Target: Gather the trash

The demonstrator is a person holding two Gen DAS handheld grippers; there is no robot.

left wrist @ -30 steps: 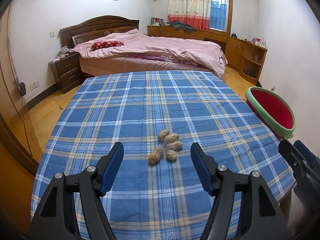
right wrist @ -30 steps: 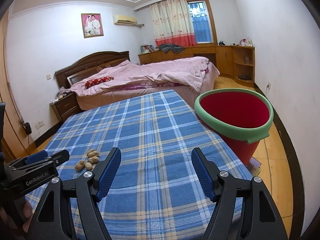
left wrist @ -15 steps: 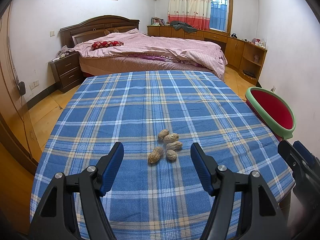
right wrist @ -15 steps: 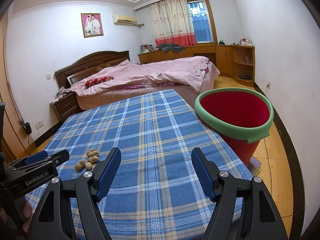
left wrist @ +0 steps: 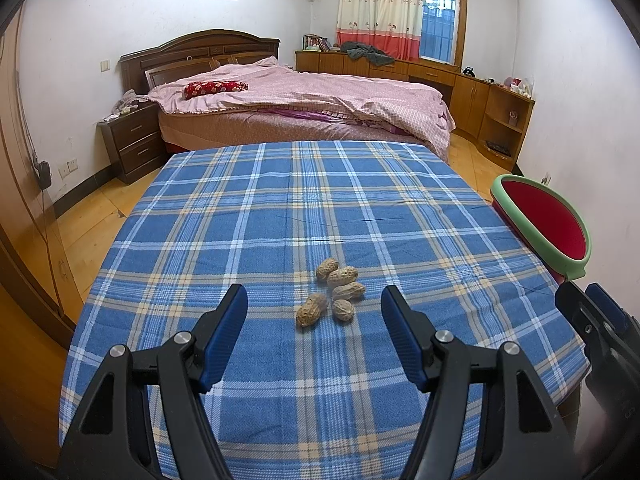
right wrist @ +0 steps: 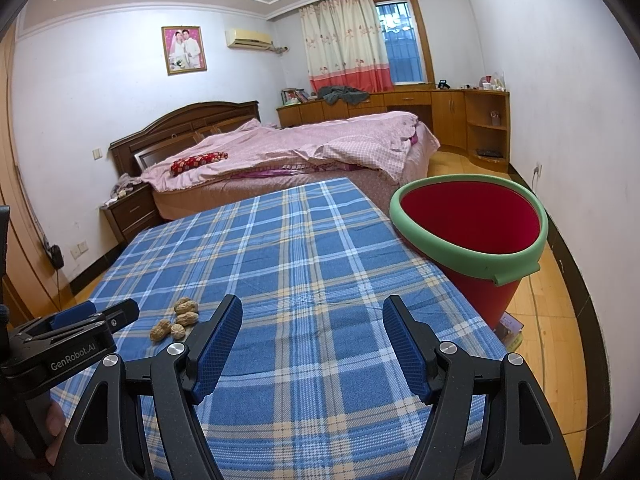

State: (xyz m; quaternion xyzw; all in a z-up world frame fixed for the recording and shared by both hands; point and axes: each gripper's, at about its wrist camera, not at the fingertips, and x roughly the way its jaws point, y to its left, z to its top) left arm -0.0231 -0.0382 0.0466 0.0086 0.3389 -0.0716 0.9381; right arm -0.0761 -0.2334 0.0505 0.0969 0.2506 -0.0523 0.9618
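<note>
No pickup has begun: both the left gripper (left wrist: 314, 326) and right gripper (right wrist: 312, 336) are held spread and empty, the peanuts (left wrist: 334, 296), seemingly five, lying just beyond the left one, to be pinched and carried to the red bin (right wrist: 472, 240) beside the surface (left wrist: 280, 208).

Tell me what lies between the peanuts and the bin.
Only bare plaid cloth lies between the peanuts and the bin, seen in the right wrist view.

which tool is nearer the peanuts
Left. The left tool hangs open just short of the peanuts, which lie ahead between its fingers. The right tool is off to their right, nearer the red bin.
</note>
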